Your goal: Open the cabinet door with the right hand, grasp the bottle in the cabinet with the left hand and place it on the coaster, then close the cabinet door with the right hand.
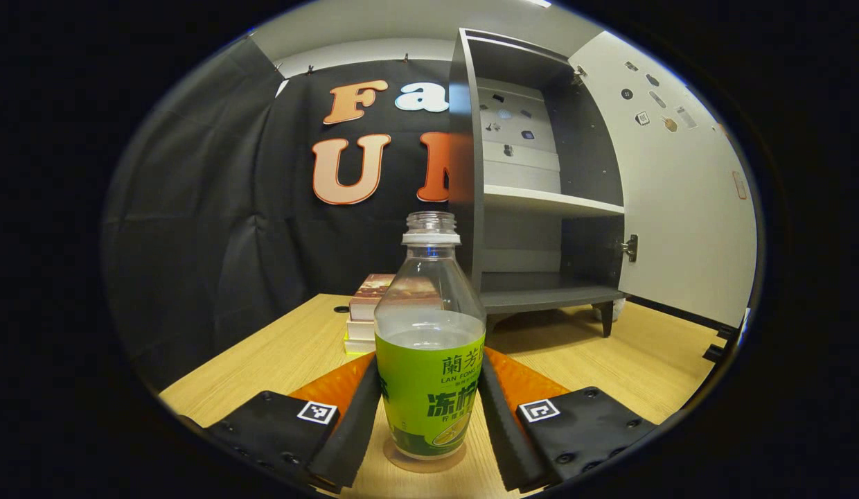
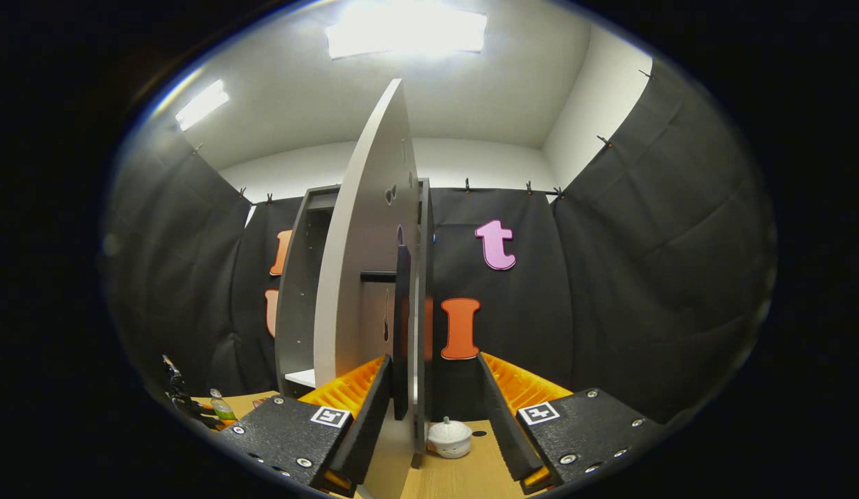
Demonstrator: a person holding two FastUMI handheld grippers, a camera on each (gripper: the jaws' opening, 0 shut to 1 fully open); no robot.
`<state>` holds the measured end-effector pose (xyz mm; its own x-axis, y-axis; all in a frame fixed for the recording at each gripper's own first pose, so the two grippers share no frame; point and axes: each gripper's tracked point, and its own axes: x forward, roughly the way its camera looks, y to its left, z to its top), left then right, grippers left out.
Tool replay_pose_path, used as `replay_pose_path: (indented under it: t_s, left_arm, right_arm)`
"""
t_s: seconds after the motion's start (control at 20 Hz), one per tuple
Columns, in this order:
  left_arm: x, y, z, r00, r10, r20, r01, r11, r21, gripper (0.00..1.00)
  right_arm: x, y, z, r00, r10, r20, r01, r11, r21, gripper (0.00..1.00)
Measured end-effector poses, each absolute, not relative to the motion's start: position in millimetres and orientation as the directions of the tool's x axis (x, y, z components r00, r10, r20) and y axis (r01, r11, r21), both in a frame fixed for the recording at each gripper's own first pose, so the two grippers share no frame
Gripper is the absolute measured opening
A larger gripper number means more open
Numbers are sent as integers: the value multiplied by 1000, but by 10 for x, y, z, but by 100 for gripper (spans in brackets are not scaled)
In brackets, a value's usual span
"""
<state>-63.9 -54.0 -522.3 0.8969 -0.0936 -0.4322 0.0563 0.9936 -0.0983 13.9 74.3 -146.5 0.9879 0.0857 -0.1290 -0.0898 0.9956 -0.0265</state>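
Observation:
A clear bottle [image 1: 429, 374] with a green label and no cap stands upright on a round brown coaster [image 1: 424, 463] on the wooden table. My left gripper [image 1: 428, 360] is shut on it, one finger against each side of the label. Behind it the dark cabinet [image 1: 540, 201] stands open, its shelves bare, with the white door [image 1: 679, 208] swung out to the right. In the right gripper view the door [image 2: 364, 277] is edge-on, and its dark handle [image 2: 402, 333] lies between the fingers of my open right gripper [image 2: 433, 360], close to the left finger. The bottle [image 2: 222, 407] shows far left.
A stack of books [image 1: 366, 312] lies on the table [image 1: 644, 360] just behind the bottle, left of the cabinet. A small white lidded pot [image 2: 449, 438] sits on the table beyond the door's edge. Black cloth walls close the booth on all sides.

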Motion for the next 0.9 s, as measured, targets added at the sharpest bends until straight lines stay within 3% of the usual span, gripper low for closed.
replay_pose_path:
  t_s: [0.9]
  left_arm:
    - [-702, -479, -5575, 908, -84, -410, 36, 992, -122, 84]
  right_arm:
    - [146, 734, -1456, 987, 104, -126, -104, 995, 3, 77]
